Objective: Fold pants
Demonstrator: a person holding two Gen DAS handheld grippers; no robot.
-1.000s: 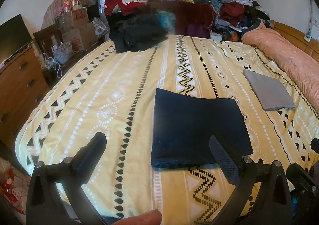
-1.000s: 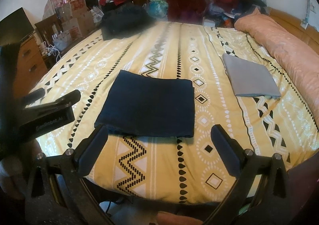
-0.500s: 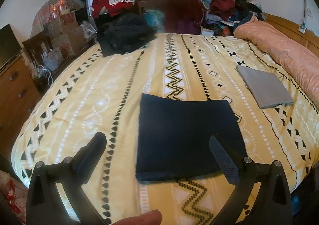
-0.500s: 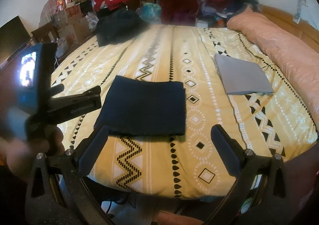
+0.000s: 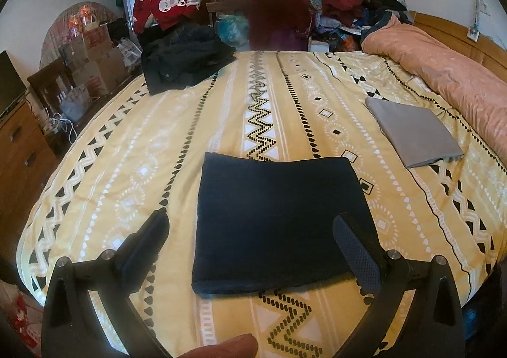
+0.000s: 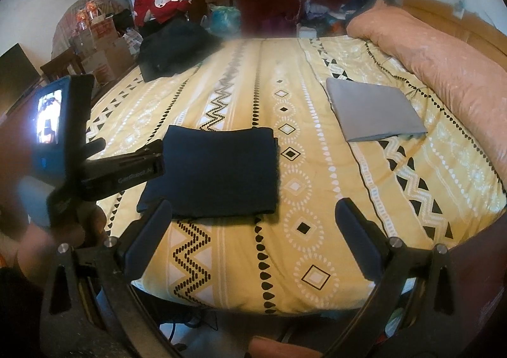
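Left wrist view first: left gripper [image 5: 250, 250] spread wide and empty, hovering above the near edge of the navy folded pants [image 5: 279, 221], lying flat as a neat rectangle on the yellow patterned bedspread [image 5: 133, 149]. Grey folded garment [image 5: 412, 134] well apart, to the right.

Right wrist view next: right gripper [image 6: 253, 231] also gaping, empty, held short of the pants [image 6: 215, 172].

Judged finished folding; probably only setting the stack aside remained.
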